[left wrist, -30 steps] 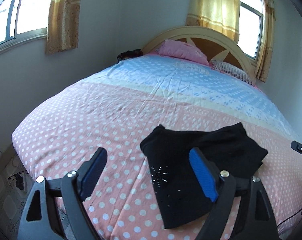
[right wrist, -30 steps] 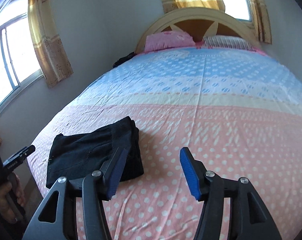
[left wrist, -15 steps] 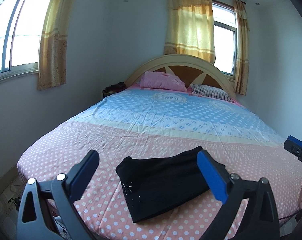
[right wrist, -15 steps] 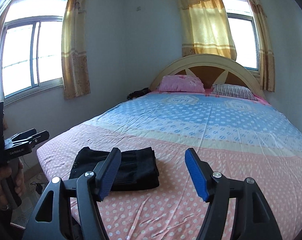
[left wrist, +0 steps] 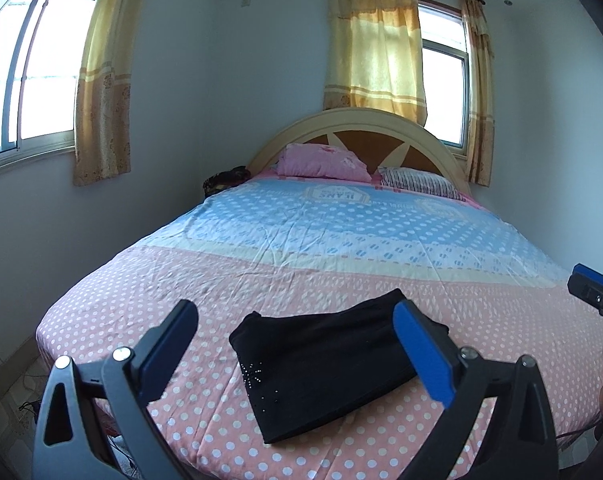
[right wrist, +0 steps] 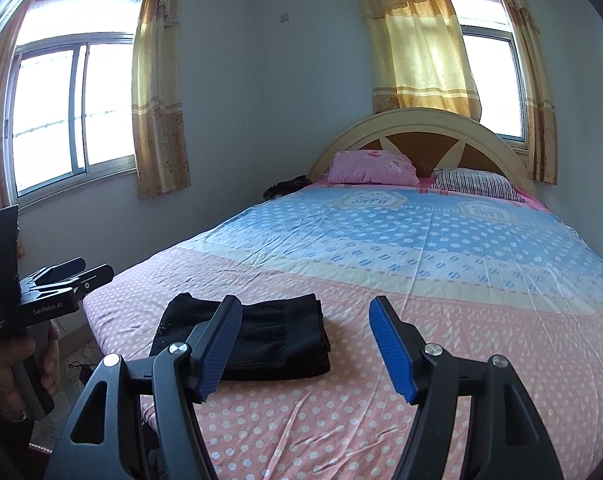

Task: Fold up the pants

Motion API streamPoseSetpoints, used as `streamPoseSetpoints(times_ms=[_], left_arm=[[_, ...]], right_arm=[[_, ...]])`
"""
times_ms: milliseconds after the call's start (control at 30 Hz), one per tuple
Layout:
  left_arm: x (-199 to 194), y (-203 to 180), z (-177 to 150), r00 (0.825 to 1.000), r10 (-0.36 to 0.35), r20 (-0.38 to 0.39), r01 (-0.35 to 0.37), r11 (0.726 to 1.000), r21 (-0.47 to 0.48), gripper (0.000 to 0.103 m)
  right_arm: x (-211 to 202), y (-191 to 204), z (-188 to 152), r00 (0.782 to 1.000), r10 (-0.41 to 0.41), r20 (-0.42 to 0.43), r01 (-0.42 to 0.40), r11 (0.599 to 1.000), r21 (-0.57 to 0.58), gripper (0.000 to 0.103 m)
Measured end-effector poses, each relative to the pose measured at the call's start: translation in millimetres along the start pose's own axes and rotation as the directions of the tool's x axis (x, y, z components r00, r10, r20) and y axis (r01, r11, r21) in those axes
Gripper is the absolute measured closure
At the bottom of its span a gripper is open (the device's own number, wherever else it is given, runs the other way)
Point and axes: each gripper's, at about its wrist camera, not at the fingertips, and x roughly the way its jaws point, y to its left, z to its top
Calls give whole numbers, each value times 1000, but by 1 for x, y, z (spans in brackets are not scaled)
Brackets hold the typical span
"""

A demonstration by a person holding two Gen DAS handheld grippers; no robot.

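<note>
1. The left gripper (left wrist: 295, 344) stood spread wide and empty; the right gripper (right wrist: 303, 342) was partly spread, also empty.
2. Folded black pants (left wrist: 325, 364) lay on the bed (left wrist: 341, 256) near its foot edge.
3. Only the right view showed the hand (right wrist: 17, 364) beside the bed.

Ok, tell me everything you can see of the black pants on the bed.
The black pants lie folded into a compact, roughly rectangular stack near the foot of the bed, on the pink polka-dot part of the sheet. The fabric looks soft and matte, with a small cluster of shiny studs near one corner. The right wrist view shows stacked layers along the folded edge. They lie flat, and only the sheet touches them: both grippers hang open, clear of them.
</note>
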Motion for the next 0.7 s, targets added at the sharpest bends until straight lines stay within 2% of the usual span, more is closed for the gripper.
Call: streamPoseSetpoints(times_ms=[700], left_arm=[[0,1,0,1000,14,-2,-14,1000,6,0]], right_arm=[[-1,8,-1,1000,22,13,-22,1000,-17,35]])
